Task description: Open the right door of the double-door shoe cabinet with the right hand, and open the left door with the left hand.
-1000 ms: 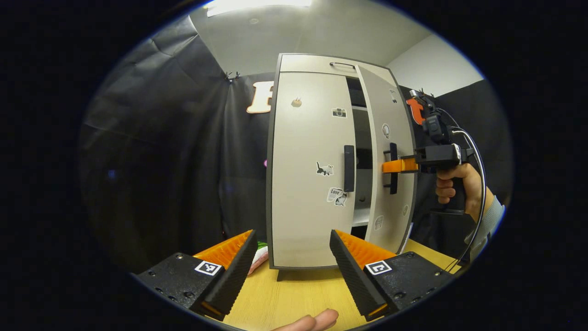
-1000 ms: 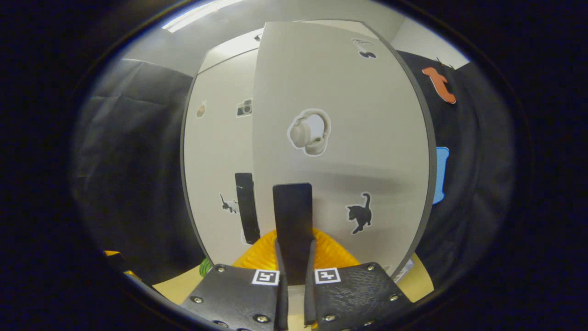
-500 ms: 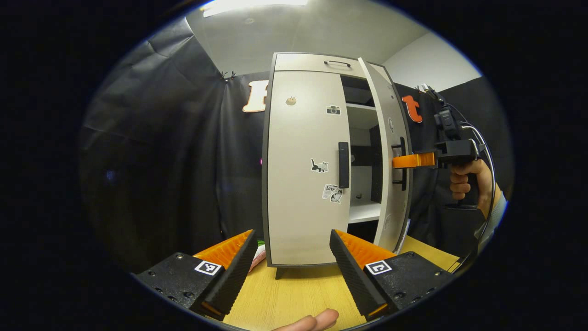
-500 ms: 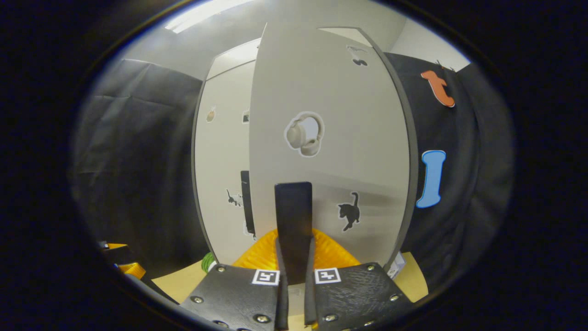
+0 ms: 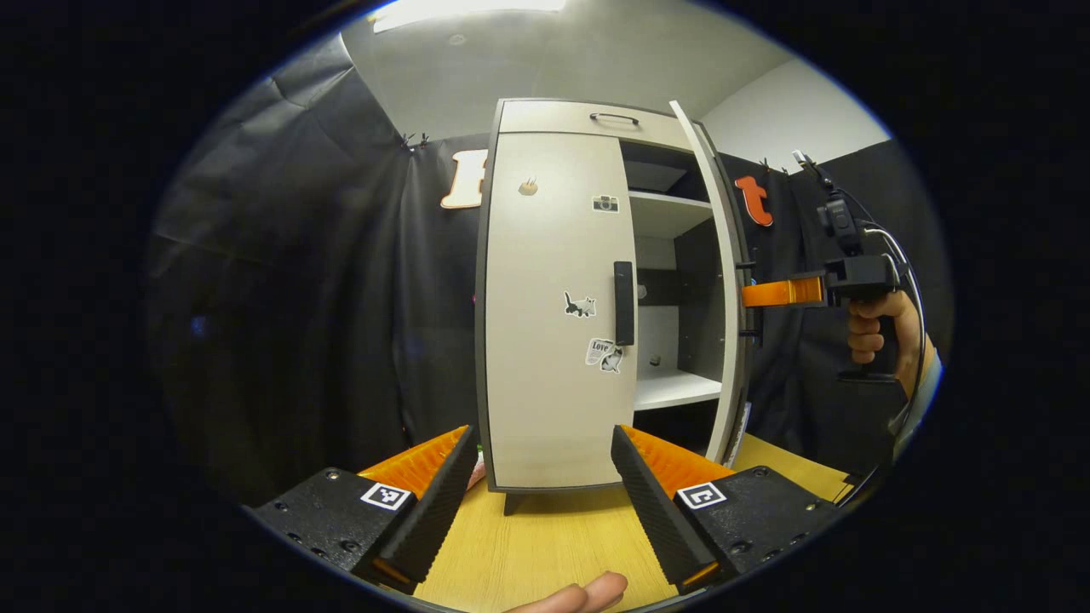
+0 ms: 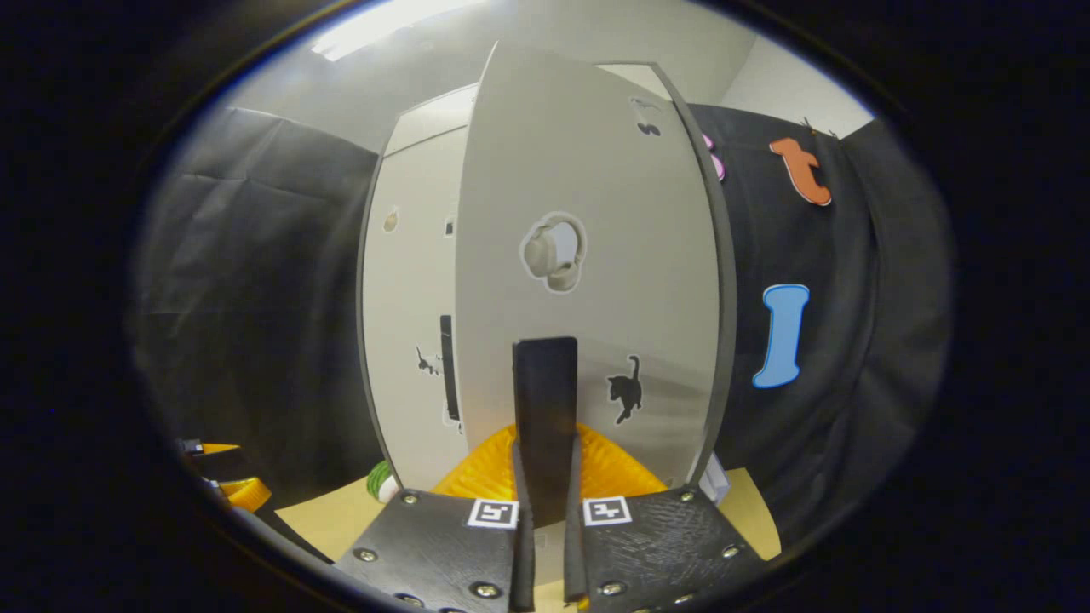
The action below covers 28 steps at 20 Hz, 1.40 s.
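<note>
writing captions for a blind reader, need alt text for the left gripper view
A pale double-door shoe cabinet stands on a wooden table, its right door swung open onto white shelves while the left door is shut. The right gripper, held in a hand, grips the right door's handle. The left gripper waits in front, jaws open.

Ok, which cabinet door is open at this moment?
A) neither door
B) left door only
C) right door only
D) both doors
C: in the left gripper view the right door is swung out, baring the shelves, with the right tongs shut on its handle; the left door is shut flat and the left tongs hang open, short of it.
</note>
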Tool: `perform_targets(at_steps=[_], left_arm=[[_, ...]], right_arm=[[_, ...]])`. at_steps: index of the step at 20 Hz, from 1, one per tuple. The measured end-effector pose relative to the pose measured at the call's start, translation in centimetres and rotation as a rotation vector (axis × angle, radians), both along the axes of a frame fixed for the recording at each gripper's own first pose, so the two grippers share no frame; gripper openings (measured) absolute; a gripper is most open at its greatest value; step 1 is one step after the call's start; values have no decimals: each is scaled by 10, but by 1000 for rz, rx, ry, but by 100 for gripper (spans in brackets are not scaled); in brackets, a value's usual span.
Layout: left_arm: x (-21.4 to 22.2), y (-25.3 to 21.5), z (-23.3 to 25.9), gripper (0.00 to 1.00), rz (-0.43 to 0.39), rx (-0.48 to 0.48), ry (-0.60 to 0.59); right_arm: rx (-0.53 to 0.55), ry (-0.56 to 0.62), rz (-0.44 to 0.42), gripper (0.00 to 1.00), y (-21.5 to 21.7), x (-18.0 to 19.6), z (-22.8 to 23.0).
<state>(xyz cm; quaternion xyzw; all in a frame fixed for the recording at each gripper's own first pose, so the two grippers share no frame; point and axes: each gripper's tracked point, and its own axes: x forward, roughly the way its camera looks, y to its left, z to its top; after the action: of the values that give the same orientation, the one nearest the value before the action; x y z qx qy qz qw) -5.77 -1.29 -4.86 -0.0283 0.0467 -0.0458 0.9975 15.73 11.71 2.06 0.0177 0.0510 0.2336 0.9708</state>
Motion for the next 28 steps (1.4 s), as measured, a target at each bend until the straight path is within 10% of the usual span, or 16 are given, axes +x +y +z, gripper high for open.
perform_targets(at_steps=[20,26,28], left_arm=[[3,-61,-28,98,-94,-13,51],[7,-75,-33,98,-103,-18,68],[9,-75,-32,98,-99,-17,63]], right_arm=[[-16,-45,-84,12,-65,-6,4],[-17,-59,-254,16,-123,9,2],[48,-27,-232,0,-145,35,-3]])
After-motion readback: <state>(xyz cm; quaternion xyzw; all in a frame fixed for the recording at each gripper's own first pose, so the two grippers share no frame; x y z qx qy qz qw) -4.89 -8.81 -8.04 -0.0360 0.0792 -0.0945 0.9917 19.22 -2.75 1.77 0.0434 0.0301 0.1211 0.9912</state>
